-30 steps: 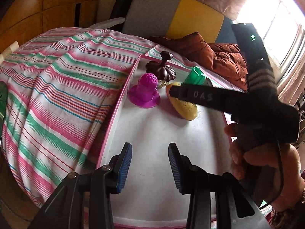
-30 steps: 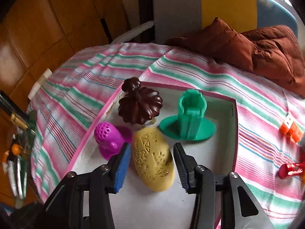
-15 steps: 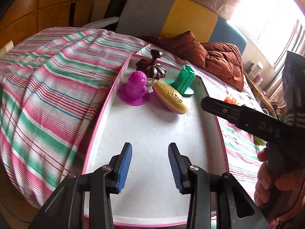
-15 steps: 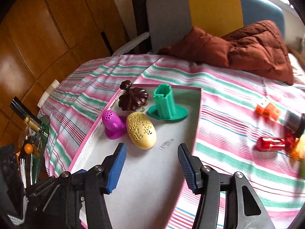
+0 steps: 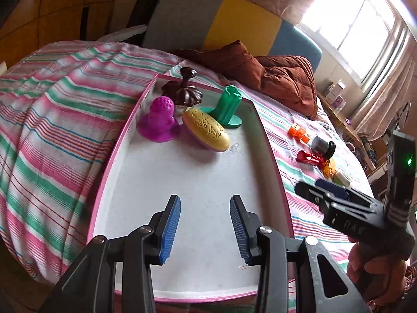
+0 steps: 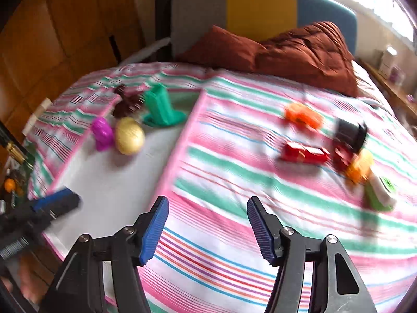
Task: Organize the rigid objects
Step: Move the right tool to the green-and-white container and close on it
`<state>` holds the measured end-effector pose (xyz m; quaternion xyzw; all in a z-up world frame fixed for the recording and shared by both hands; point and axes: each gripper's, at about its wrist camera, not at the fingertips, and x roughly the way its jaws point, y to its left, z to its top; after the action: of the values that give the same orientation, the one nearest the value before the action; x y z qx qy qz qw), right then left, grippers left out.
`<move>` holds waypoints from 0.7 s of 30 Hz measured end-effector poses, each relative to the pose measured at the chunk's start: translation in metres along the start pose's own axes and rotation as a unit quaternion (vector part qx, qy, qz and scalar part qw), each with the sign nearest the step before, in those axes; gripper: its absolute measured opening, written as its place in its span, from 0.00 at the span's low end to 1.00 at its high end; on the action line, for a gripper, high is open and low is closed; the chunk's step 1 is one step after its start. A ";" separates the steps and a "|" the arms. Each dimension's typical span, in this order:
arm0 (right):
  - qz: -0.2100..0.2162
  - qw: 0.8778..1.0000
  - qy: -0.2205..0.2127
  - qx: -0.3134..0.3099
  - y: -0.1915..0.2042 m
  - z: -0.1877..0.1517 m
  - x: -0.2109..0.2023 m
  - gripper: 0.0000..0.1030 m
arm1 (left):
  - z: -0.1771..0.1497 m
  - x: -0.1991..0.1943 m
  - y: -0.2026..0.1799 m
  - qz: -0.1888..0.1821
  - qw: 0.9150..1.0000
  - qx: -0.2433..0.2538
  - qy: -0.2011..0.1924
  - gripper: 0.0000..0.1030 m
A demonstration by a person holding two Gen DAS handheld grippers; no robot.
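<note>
Striped bedcover (image 5: 52, 120) at far left, pink, green and white, draped over a bed. On it, a pink-rimmed white tray (image 5: 198, 182), with four pieces grouped at its far end: purple dome (image 5: 158, 116) nearest the left rim, dark brown fluted piece with a knob (image 5: 185, 91) behind it, yellow patterned oval (image 5: 207, 129) lying on its side (touching the purple dome's base), green fluted post on a round base (image 5: 229, 105) upright just beyond.

Left gripper (image 5: 204, 225) hovering over the near, bare part of the tray, blue pads apart, nothing between them.

Right of the tray, loose on the cover: orange block (image 5: 298, 133), grey cylinder with a black end (image 5: 323, 146), red piece (image 5: 310, 157), a small orange-and-yellow bit (image 5: 329, 168) and a white-and-green piece (image 5: 342, 180), all clustered (shapes hard to read, the right view being blurred). Same cluster in the right view: orange block (image 6: 302, 116), red piece (image 6: 305, 154), black-ended cylinder (image 6: 350, 133), white-and-green piece (image 6: 381, 191).

Right gripper (image 6: 207, 230) above bare striped cover just past the tray's right rim (image 6: 179, 151), well short of the cluster, jaws opening, nothing between them. Seen side-on from the left view, held by a hand (image 5: 375, 260) at lower right.

Brown pillows (image 5: 260, 75) and a grey, yellow and blue headboard (image 5: 221, 23) behind; bright window (image 5: 351, 18) at far right.
</note>
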<state>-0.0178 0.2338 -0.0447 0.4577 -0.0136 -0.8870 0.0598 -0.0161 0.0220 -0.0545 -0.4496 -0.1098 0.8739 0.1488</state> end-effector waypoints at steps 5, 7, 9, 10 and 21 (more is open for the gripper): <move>-0.027 0.999 0.013 0.020 -0.042 -0.021 -0.008 0.62 | -0.003 -0.006 -0.012 -0.012 1.000 0.020 -0.013 0.38; -0.056 0.998 0.004 0.020 -0.056 -0.025 -0.015 0.62 | -0.004 -0.008 -0.017 -0.017 0.999 0.029 -0.018 0.38; -0.101 0.995 -0.017 0.019 -0.076 -0.020 -0.023 0.62 | -0.005 -0.010 -0.023 -0.022 0.999 0.038 -0.022 0.38; -0.122 0.992 -0.028 0.020 -0.087 -0.016 -0.027 0.62 | -0.005 -0.011 -0.026 -0.024 0.999 0.042 -0.022 0.38; -0.290 0.954 0.018 -0.070 -0.157 0.014 0.019 0.44 | -0.008 -0.023 -0.053 -0.033 0.997 0.062 -0.024 0.38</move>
<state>-0.0549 0.3873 -0.0642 0.4529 0.1825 -0.8563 -0.1681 0.0116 0.0632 -0.0244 -0.4149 -0.0734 0.8841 0.2021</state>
